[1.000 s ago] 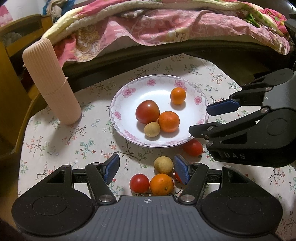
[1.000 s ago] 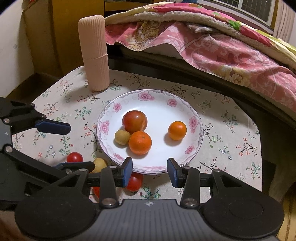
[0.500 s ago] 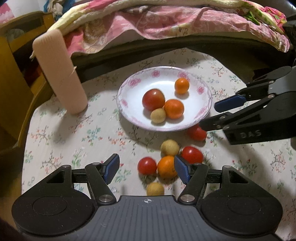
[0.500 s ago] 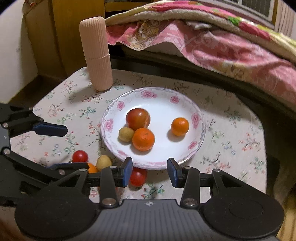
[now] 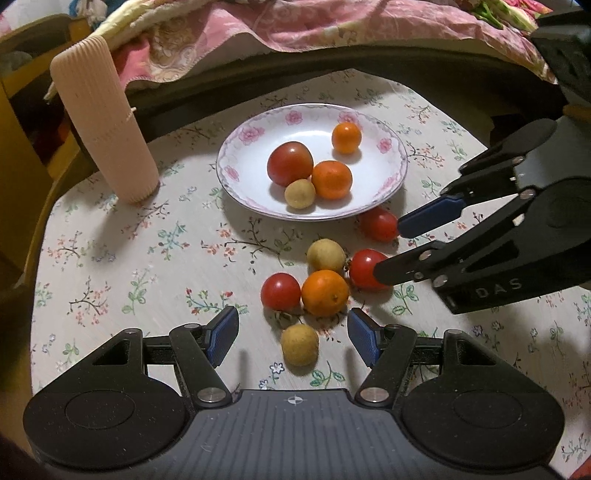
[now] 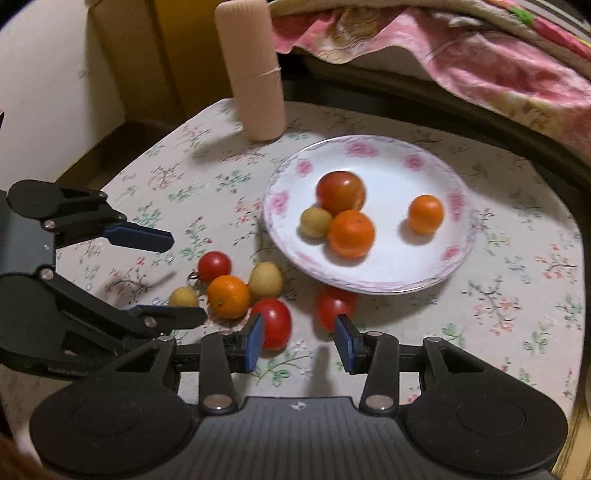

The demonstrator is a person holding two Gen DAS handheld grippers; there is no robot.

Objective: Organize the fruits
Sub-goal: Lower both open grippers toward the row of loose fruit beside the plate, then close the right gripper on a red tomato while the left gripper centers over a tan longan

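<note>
A white flowered plate (image 5: 391, 173) (image 6: 458, 258) holds a large tomato (image 5: 290, 163), two oranges and a small yellow fruit. In front of it on the cloth lie loose fruits: an orange (image 5: 325, 292) (image 6: 228, 296), three tomatoes and two yellow fruits. My left gripper (image 5: 293, 339) is open and empty, with a yellow fruit (image 5: 299, 345) between its fingers. My right gripper (image 6: 299, 341) is open and empty, between a tomato (image 6: 273, 321) and another tomato (image 6: 334, 304). It also shows in the left wrist view (image 5: 388, 245).
A tall ribbed beige container (image 5: 103, 125) (image 6: 255, 70) stands at the back left of the round flowered table (image 5: 110, 258). A bed with a pink quilt (image 5: 295, 29) runs behind the table. A yellow cabinet (image 6: 177, 48) stands at the left.
Both grippers have drawn back toward me and lowered. More loose fruit shows in front of the plate. The right gripper has moved closer to the two tomatoes.
</note>
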